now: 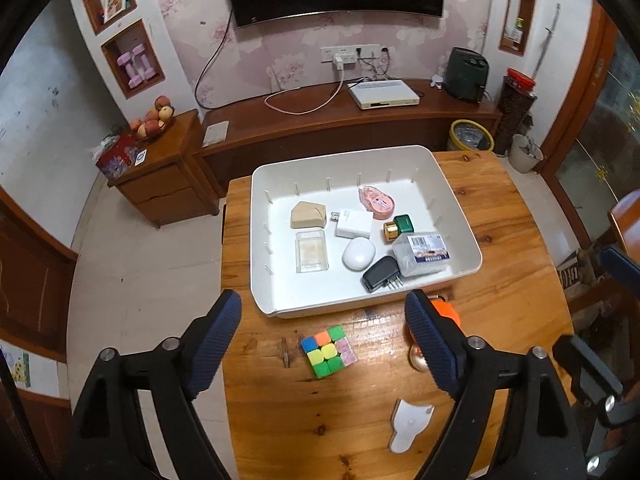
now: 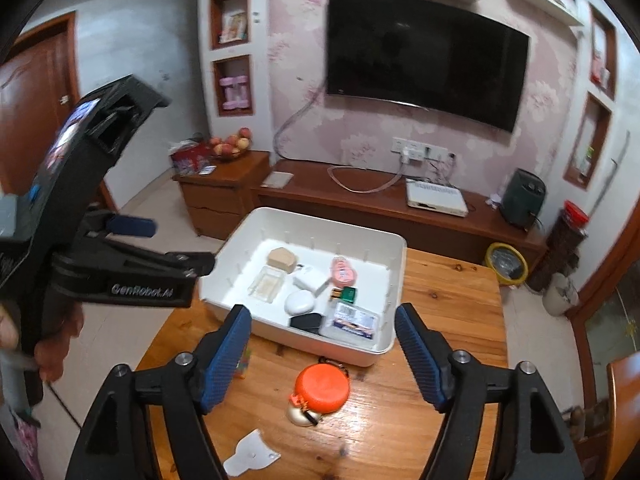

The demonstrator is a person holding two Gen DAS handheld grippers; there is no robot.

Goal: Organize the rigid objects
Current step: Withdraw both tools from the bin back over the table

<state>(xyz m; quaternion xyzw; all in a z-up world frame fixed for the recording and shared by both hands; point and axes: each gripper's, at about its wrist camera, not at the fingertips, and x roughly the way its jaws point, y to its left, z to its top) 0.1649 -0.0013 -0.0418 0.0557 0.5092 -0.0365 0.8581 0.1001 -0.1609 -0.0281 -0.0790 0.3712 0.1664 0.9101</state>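
Both grippers, left (image 1: 323,334) and right (image 2: 323,344), hang over the wooden table (image 1: 500,240) with jaws spread, nothing in them. The white tray (image 1: 460,200) holds chargers and boxes. The Rubik's cube (image 1: 329,352) and orange round case (image 2: 322,388) sit on the table just in front of it.

The tray (image 1: 460,216) is white, and the table (image 1: 500,248) is orange-brown wood with dark knots. The puzzle cube (image 1: 328,351) has squares of blue, orange, yellow, green and pink. In the tray are a tan block (image 1: 306,216), a white charger (image 1: 354,224), a white egg-shaped case (image 1: 358,253), a black plug (image 1: 380,274), a pink tape roll (image 1: 378,202) and a green bottle (image 1: 404,224) with a gold cap. The round lid (image 2: 322,388) is bright orange. Both grippers have blue ridged pads (image 2: 226,360) on black arms. The wallpaper (image 1: 188,8) is pink with flowers.
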